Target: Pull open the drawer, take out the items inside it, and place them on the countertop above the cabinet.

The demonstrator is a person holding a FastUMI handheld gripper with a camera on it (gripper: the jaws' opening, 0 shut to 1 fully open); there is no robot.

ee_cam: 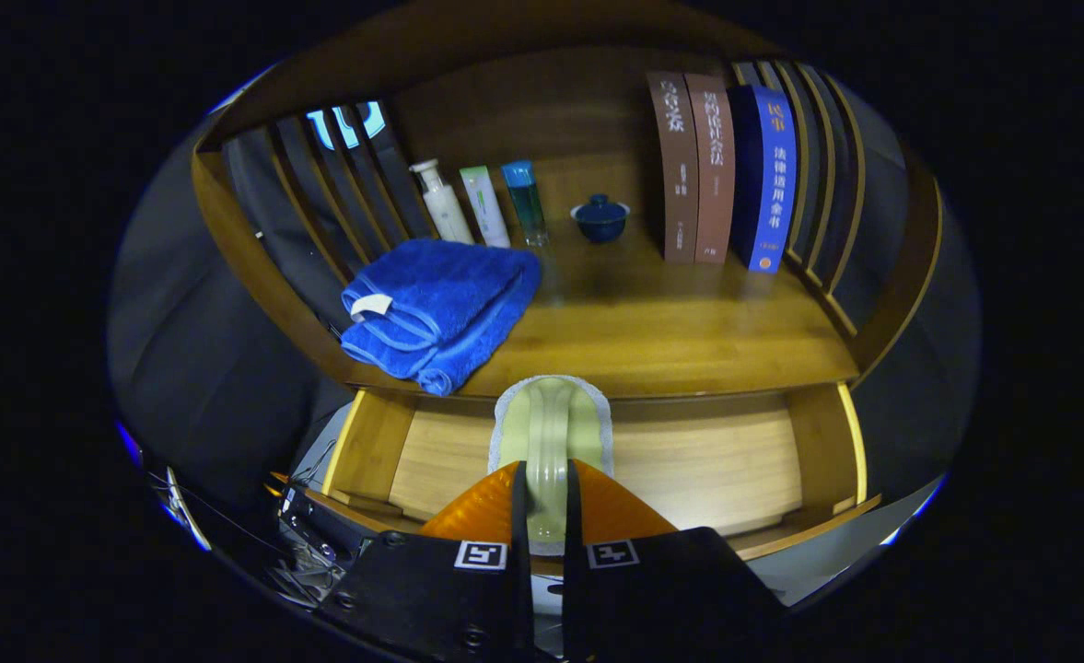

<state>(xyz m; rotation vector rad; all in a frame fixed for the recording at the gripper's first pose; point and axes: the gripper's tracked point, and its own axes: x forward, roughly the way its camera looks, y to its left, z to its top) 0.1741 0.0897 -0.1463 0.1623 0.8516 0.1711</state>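
The gripper (546,497) is clamped on a pale green brush (549,433), held over the open drawer (707,460). Next it likely needs lifting onto the countertop (652,331) by the blue towel (436,308).

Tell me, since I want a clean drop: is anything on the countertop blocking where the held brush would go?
The tool is shut on the brush above the open drawer. The countertop just ahead is bare; the blue towel lies off to one side.

Beyond the gripper (546,502), clamped on the brush (551,433), bare countertop (652,322) lies between the folded towel (436,308) and the books (721,170).
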